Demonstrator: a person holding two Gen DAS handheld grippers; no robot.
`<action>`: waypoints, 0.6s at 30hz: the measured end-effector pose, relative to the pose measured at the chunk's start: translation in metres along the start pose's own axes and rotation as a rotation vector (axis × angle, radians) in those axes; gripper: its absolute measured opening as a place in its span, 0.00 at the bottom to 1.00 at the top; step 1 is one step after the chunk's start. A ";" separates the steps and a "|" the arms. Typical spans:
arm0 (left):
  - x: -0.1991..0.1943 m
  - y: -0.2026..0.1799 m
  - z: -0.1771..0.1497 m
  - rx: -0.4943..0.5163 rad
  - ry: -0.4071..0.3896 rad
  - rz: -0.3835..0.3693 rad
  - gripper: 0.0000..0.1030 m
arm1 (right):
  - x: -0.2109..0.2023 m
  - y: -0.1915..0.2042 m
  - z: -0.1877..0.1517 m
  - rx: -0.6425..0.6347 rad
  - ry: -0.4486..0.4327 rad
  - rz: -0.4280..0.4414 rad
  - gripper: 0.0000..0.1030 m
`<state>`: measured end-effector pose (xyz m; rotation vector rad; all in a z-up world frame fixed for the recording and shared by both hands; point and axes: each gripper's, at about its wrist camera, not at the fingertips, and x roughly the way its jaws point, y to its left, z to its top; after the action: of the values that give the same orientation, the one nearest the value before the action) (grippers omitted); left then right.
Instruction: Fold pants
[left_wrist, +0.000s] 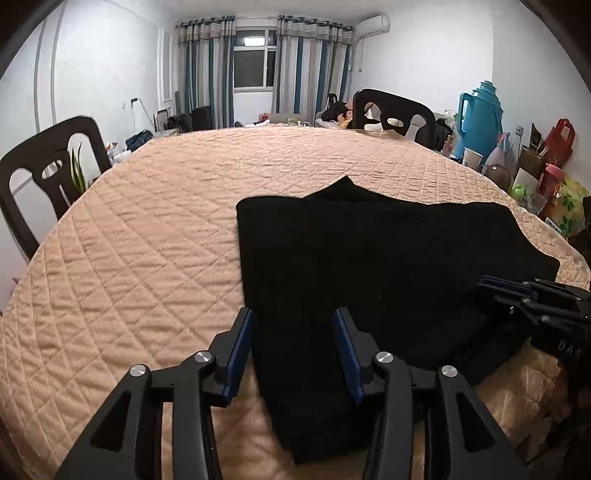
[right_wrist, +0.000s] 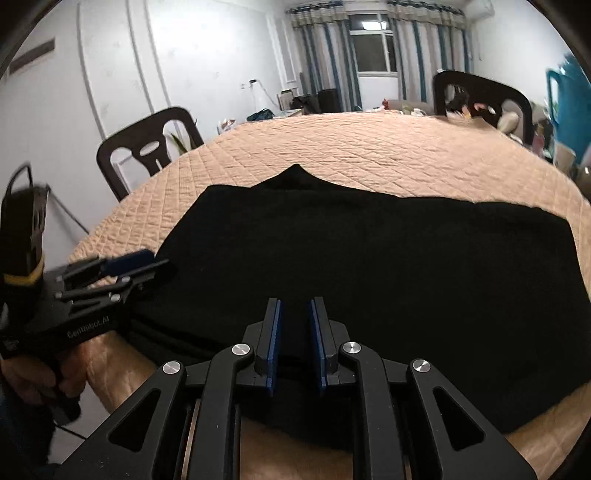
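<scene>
Black pants (left_wrist: 369, 251) lie folded in a flat block on the peach quilted table cover (left_wrist: 147, 229); they also show in the right wrist view (right_wrist: 369, 258). My left gripper (left_wrist: 293, 317) is open, its jaws over the near left edge of the pants, holding nothing. It also shows in the right wrist view (right_wrist: 147, 262) at the pants' left edge. My right gripper (right_wrist: 295, 306) is open with a narrow gap, over the near edge of the pants. It also shows in the left wrist view (left_wrist: 491, 284) at the pants' right side.
Black chairs stand at the left (left_wrist: 48, 166) and the far side (left_wrist: 391, 110) of the table. A blue thermos (left_wrist: 480, 118), cups, bags and bottles crowd the right edge. The quilted cover (right_wrist: 369, 147) stretches beyond the pants.
</scene>
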<state>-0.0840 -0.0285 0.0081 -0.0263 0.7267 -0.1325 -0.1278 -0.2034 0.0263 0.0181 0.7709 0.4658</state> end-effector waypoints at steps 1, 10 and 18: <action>-0.002 0.001 0.000 -0.007 0.002 -0.007 0.46 | -0.003 -0.003 -0.001 0.014 -0.002 0.005 0.16; -0.004 0.009 -0.011 -0.033 -0.031 -0.053 0.47 | -0.030 -0.041 -0.019 0.131 -0.047 -0.027 0.27; -0.008 0.010 -0.018 -0.030 -0.051 -0.061 0.47 | -0.079 -0.092 -0.033 0.305 -0.129 -0.138 0.32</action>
<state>-0.1009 -0.0169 -0.0009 -0.0800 0.6771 -0.1789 -0.1618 -0.3237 0.0381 0.2754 0.7051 0.2102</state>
